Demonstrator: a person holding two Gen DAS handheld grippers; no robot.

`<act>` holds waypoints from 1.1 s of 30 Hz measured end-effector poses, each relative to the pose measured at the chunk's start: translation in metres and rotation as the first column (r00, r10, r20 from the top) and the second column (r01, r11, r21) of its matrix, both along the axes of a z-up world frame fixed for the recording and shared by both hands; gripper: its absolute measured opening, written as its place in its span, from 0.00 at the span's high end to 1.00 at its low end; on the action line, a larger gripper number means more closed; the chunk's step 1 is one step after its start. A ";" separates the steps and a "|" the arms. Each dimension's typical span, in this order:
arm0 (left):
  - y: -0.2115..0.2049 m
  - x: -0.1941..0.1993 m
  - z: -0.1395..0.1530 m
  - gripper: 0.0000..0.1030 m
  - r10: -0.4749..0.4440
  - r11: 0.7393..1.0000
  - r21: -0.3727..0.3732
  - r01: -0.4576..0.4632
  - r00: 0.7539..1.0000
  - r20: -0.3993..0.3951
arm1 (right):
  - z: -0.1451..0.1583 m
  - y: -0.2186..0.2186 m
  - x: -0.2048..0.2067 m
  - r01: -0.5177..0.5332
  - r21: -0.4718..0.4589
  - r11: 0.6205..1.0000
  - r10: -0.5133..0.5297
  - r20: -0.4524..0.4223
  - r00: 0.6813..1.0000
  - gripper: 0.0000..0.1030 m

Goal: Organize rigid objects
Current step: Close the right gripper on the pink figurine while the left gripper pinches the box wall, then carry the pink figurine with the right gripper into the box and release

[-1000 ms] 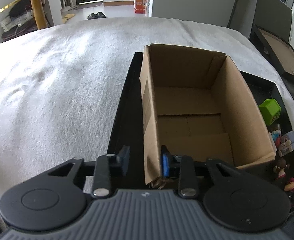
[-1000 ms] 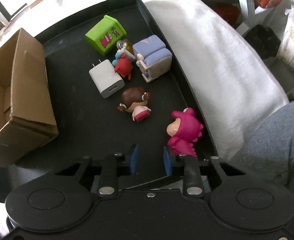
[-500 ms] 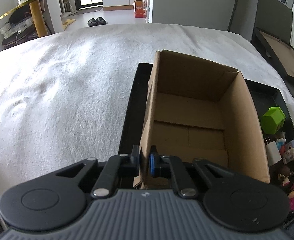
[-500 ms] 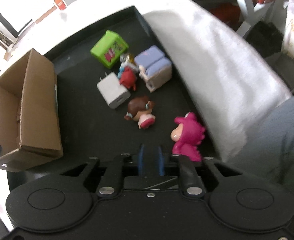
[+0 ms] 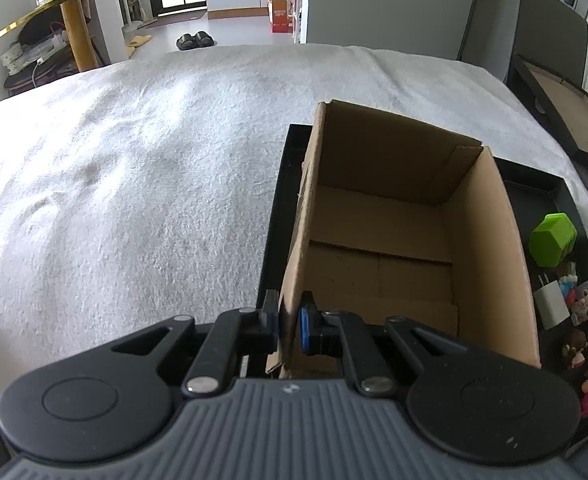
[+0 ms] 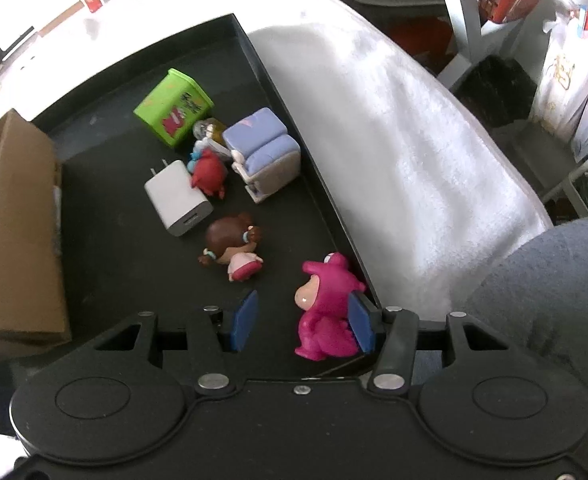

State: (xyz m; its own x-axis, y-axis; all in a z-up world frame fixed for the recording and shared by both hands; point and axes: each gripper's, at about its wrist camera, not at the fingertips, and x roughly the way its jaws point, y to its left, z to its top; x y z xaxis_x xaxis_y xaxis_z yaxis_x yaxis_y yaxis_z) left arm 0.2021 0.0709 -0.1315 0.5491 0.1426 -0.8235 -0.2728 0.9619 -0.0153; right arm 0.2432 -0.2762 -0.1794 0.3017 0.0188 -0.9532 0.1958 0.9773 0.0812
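Across white blanket, black tray, cardboard box.

Magenta figurine, seemingly plain brown box

white blanket, black slippers, gold-edged table

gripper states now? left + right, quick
Left gripper: shut on the cardboard box, pinching its near-left wall.
Right gripper: open, pads either side of the pink figurine, not clamped.
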 end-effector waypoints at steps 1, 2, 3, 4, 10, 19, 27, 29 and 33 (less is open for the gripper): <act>0.001 0.002 0.000 0.91 -0.005 1.000 0.002 0.005 1.000 -0.003 | -0.004 -0.001 0.004 0.008 -0.009 1.000 -0.008 -0.010 1.000 0.51; 0.002 0.003 -0.001 0.91 -0.009 1.000 0.001 0.009 1.000 -0.004 | -0.007 -0.001 0.005 0.012 -0.011 1.000 -0.012 -0.017 1.000 0.51; 0.003 0.005 -0.002 0.91 -0.011 1.000 -0.002 0.011 1.000 -0.003 | -0.011 -0.001 0.008 0.014 -0.014 1.000 -0.014 -0.026 1.000 0.51; 0.003 0.006 -0.002 0.91 -0.010 1.000 -0.004 0.010 1.000 -0.001 | -0.014 -0.001 0.009 0.015 -0.012 1.000 -0.015 -0.034 0.999 0.53; 0.004 0.015 -0.005 0.90 0.005 0.999 -0.031 -0.005 1.000 0.004 | -0.021 0.008 0.008 -0.023 -0.042 0.999 0.021 -0.025 0.999 0.57; -0.001 0.023 -0.001 0.90 0.013 1.000 -0.018 -0.013 0.999 -0.032 | -0.008 0.024 0.004 -0.110 -0.072 0.991 0.111 0.005 0.994 0.40; -0.007 0.033 0.000 0.91 0.020 1.000 -0.012 -0.021 0.997 -0.079 | -0.016 0.032 0.003 -0.187 -0.084 0.979 0.185 -0.035 0.982 0.42; -0.009 0.034 0.001 0.91 0.013 1.000 -0.006 -0.014 0.997 -0.082 | -0.017 0.033 0.003 -0.198 -0.085 0.977 0.196 -0.028 0.980 0.58; -0.010 0.031 0.000 0.91 0.015 1.000 -0.007 -0.015 0.997 -0.073 | -0.011 0.034 -0.001 -0.204 -0.053 0.977 0.205 0.013 0.979 0.58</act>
